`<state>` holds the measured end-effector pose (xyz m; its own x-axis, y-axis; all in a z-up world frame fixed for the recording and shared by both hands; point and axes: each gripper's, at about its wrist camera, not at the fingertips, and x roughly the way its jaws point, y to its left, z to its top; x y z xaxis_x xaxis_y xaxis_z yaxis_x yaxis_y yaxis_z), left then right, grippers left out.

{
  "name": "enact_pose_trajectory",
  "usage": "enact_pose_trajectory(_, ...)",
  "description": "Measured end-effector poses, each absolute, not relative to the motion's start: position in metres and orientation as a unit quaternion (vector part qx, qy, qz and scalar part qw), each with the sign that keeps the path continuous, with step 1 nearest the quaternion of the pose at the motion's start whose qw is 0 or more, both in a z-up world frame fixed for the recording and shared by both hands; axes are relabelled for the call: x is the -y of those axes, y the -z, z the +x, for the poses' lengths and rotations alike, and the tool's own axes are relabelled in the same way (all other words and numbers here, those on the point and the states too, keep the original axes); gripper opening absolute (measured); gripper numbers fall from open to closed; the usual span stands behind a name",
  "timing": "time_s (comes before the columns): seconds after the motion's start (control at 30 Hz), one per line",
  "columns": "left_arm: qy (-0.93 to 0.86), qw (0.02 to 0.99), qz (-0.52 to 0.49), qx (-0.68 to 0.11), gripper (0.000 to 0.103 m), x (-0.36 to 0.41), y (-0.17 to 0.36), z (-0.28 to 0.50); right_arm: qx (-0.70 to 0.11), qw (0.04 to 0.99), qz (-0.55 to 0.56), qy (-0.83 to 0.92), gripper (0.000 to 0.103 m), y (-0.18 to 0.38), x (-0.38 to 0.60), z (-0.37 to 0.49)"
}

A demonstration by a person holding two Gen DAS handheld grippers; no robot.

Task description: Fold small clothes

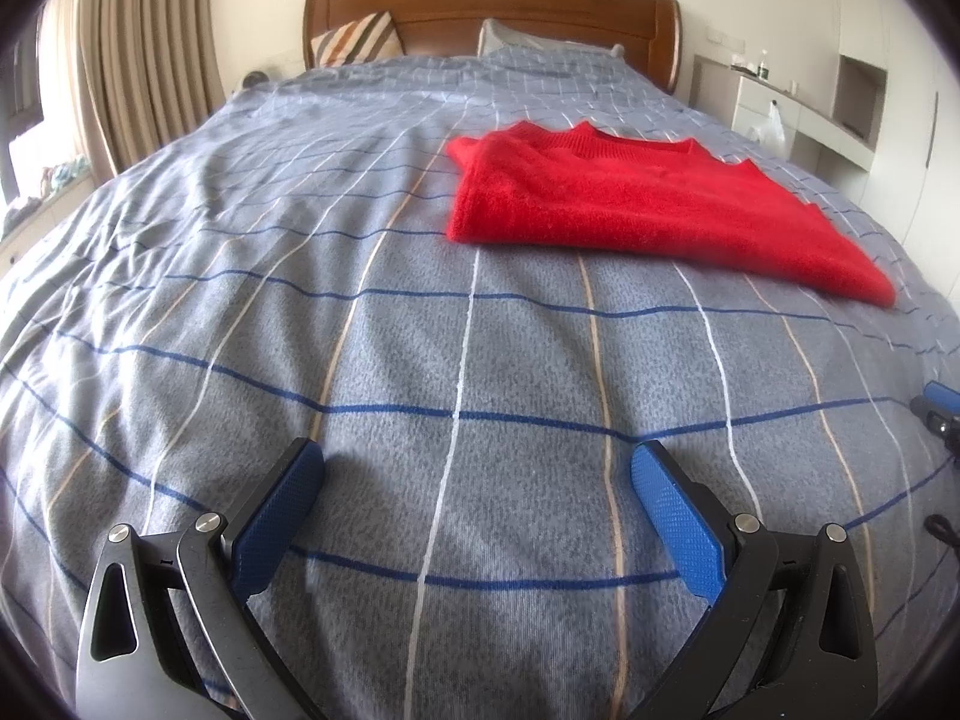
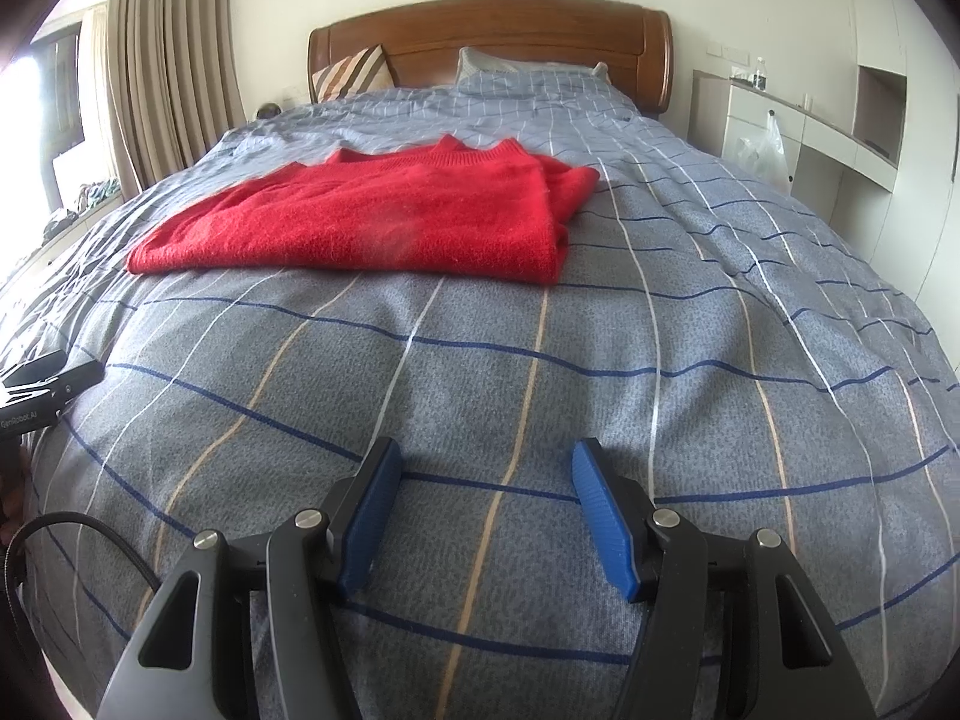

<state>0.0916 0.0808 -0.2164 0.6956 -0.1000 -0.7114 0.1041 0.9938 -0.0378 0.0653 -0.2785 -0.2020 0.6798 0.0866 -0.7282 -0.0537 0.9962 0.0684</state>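
Note:
A red knitted sweater [image 1: 630,204] lies folded flat on the grey checked bedspread [image 1: 300,330], its collar toward the headboard. In the right wrist view the same sweater [image 2: 372,222] lies up and to the left. My left gripper [image 1: 477,462] hovers low over bare bedspread, well short of the sweater, open with nothing between its blue pads. My right gripper [image 2: 486,459] is also open and empty over the bedspread [image 2: 690,312], near the foot of the bed. The tip of the right gripper [image 1: 936,399] shows at the right edge of the left wrist view.
A wooden headboard [image 1: 492,18] and pillows [image 1: 360,39] stand at the far end. Curtains [image 1: 138,48] hang on the left. White cabinets [image 2: 810,126] with a plastic bag [image 2: 765,150] run along the right wall. A black cable [image 2: 72,540] loops at the lower left.

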Motion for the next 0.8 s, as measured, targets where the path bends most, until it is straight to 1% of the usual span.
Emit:
enact_pose_trajectory(0.07,0.067,0.919,-0.019,-0.388,0.102,-0.09,0.206,0.083,-0.395,0.912,0.079,-0.073,0.06,0.181,0.3,0.077)
enact_pose_trajectory(0.13,0.071,0.921,-0.043,-0.379,0.102,-0.1,0.2,0.075,-0.378,0.915,0.119,-0.072,0.069,0.157,0.327,0.096)
enact_pose_trajectory(0.17,0.07,0.922,-0.05,-0.377,0.102,-0.103,0.199,0.074,-0.369,0.916,0.14,-0.068,0.078,0.148,0.341,0.11)
enact_pose_trajectory(0.2,0.068,0.923,-0.054,-0.375,0.102,-0.106,0.199,0.073,-0.368,0.912,0.167,-0.069,0.08,0.144,0.355,0.127)
enact_pose_trajectory(0.3,0.061,0.923,-0.053,-0.375,0.102,-0.108,0.203,0.076,-0.399,0.879,0.25,-0.076,0.08,0.153,0.388,0.185)
enact_pose_trajectory(0.33,0.06,0.923,-0.049,-0.376,0.102,-0.107,0.204,0.076,-0.408,0.868,0.27,-0.081,0.078,0.159,0.394,0.202)
enact_pose_trajectory(0.37,0.059,0.924,-0.045,-0.376,0.102,-0.105,0.205,0.077,-0.418,0.858,0.285,-0.086,0.073,0.166,0.396,0.216)
enact_pose_trajectory(0.47,0.058,0.925,-0.03,-0.374,0.102,-0.103,0.207,0.074,-0.438,0.833,0.32,-0.105,0.068,0.189,0.389,0.247)
enact_pose_trajectory(0.53,0.058,0.924,-0.025,-0.377,0.102,-0.102,0.208,0.074,-0.468,0.818,0.317,-0.102,0.056,0.205,0.379,0.263)
enact_pose_trajectory(0.57,0.059,0.923,-0.026,-0.379,0.102,-0.102,0.209,0.074,-0.482,0.815,0.308,-0.095,0.03,0.211,0.374,0.266)
enact_pose_trajectory(0.6,0.059,0.923,-0.027,-0.379,0.102,-0.103,0.208,0.075,-0.489,0.811,0.306,-0.099,0.012,0.212,0.368,0.268)
enact_pose_trajectory(0.67,0.056,0.925,-0.031,-0.375,0.101,-0.108,0.204,0.074,-0.484,0.825,0.277,-0.09,0.011,0.196,0.357,0.269)
enact_pose_trajectory(0.8,0.025,0.932,-0.05,-0.359,0.101,-0.13,0.195,0.079,-0.456,0.844,0.253,-0.123,0.01,0.138,0.321,0.278)
